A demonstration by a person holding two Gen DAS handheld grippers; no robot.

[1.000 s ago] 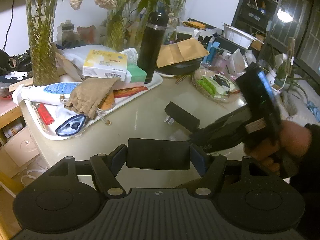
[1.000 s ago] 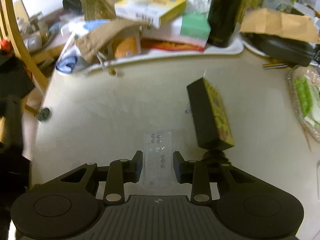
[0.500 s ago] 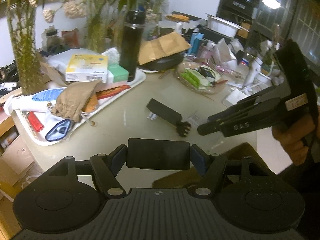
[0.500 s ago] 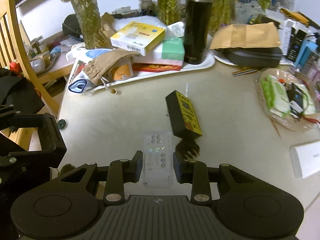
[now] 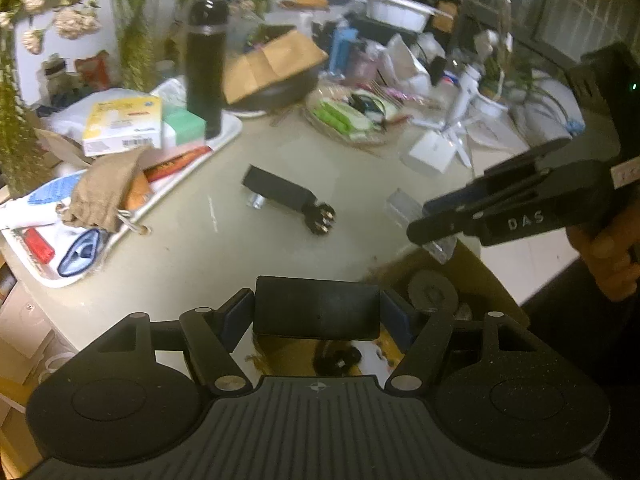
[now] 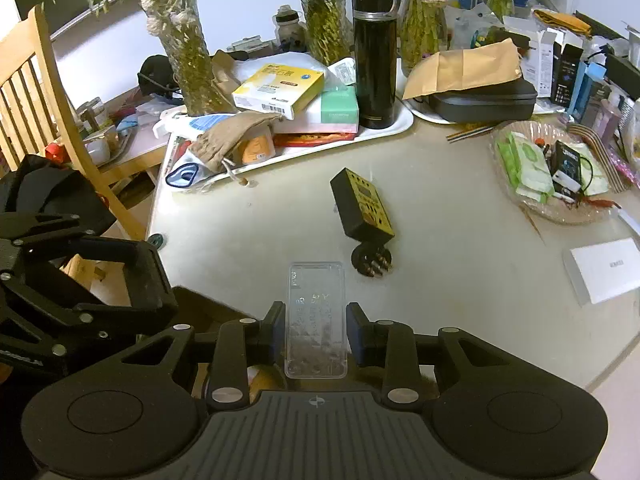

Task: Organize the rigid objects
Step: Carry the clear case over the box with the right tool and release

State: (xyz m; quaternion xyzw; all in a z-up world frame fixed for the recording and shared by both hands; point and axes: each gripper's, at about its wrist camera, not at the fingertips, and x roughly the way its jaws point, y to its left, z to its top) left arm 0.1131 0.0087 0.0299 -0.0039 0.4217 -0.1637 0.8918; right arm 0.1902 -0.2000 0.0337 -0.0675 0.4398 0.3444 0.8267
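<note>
My left gripper (image 5: 316, 308) is shut on a black rectangular block (image 5: 316, 300), held over the table's near edge. The right gripper (image 6: 316, 328) is shut on a clear plastic case (image 6: 316, 312). In the left wrist view that case (image 5: 416, 216) hangs above an open cardboard box (image 5: 476, 268) below the table edge, with a round grey item inside. A black device with a yellow face and a pinned round base (image 6: 362, 208) lies on the beige table (image 6: 460, 248), also seen as the device (image 5: 280, 194) beyond my left gripper. The block (image 6: 146, 276) shows at the right wrist view's left.
A white tray (image 6: 400, 124) at the back holds boxes, a brown pouch (image 6: 228, 136) and a black flask (image 6: 374, 56). Right of it sit a black case under brown paper (image 6: 480, 96), a glass dish of packets (image 6: 556, 168) and a white box (image 6: 604, 272). A wooden chair (image 6: 44, 92) stands left.
Both grippers have drawn back from the table toward its near edge, the right one rising with the clear case. The cardboard box has come into view. The black device has stayed put.
</note>
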